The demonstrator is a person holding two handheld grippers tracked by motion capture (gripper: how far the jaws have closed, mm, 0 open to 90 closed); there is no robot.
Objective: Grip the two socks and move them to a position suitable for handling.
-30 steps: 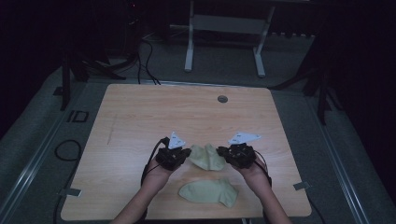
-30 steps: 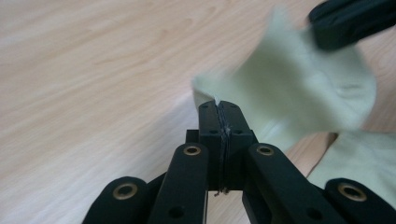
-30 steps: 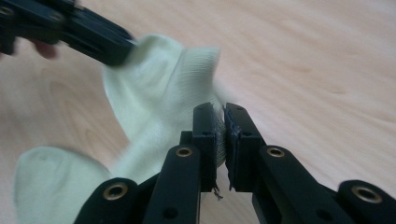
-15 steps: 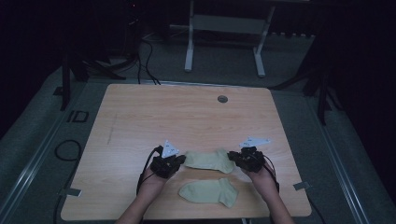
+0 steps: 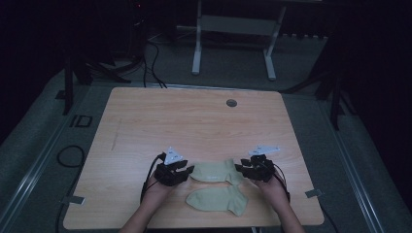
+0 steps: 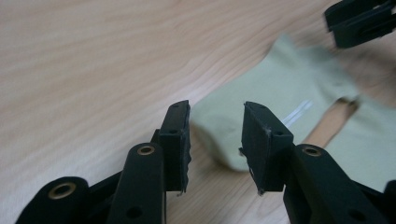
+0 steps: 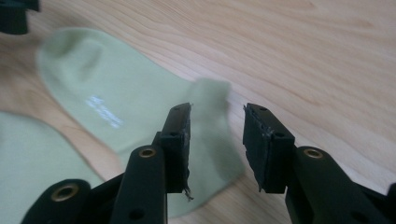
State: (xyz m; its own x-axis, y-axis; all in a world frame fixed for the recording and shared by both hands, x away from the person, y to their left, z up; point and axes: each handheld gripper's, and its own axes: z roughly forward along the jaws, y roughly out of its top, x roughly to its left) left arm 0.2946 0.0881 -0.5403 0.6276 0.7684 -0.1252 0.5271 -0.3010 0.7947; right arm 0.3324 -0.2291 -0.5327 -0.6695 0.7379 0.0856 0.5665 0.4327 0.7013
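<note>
The light-brown wooden table top (image 5: 194,121) looks smooth and faintly grained. Two pale-green knit cloth socks, one at twelve o'clock (image 5: 216,171) and one at six (image 5: 216,200), look soft and matt.

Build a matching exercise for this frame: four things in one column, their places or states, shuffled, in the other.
Things:
1. left tool
2. right tool
3. far sock
4. near sock

Places or states:
A. lies flat close to the table's front edge, untouched
B. open at the far sock's toe end
C. stretched flat between both tools
D. open at the far sock's cuff end

Pairs: 1-B, 2-D, 3-C, 4-A
</note>
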